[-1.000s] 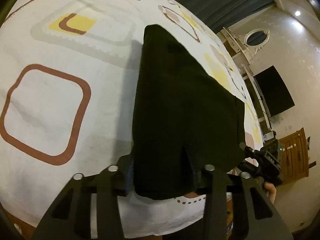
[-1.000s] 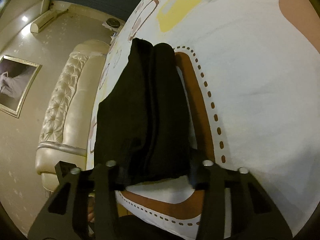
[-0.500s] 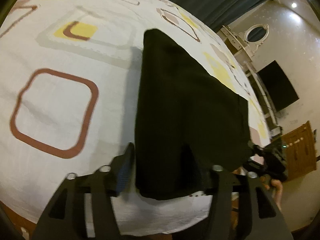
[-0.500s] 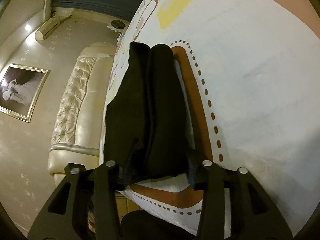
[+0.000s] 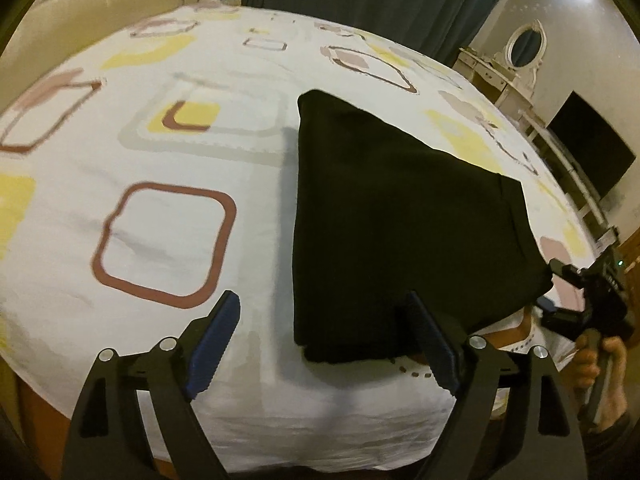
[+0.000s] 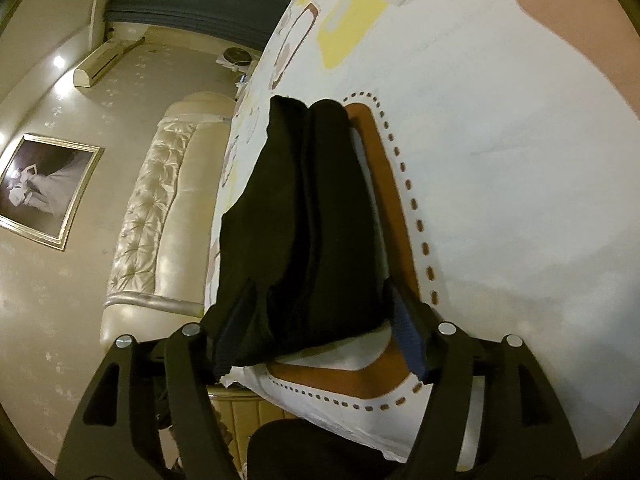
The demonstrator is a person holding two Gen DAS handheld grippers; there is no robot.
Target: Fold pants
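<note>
While both tongs [image 5: 326, 338] [image 6: 320, 330] are opening w/ nothing pinched, black pants [image 5: 400, 220] lie folded flat on bedsheet [image 5: 168, 216].

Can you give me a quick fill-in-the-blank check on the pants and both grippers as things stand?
1. The folded pants are ____ in colour.
2. They lie on a patterned bedsheet near the bed's ____ edge, closest to the grippers.
3. The left gripper is opening, and its blue-padded left finger stands ____ of the cloth.
4. The right gripper is opening with the ____ between its fingers.

Missing words: black; front; clear; pants
</note>
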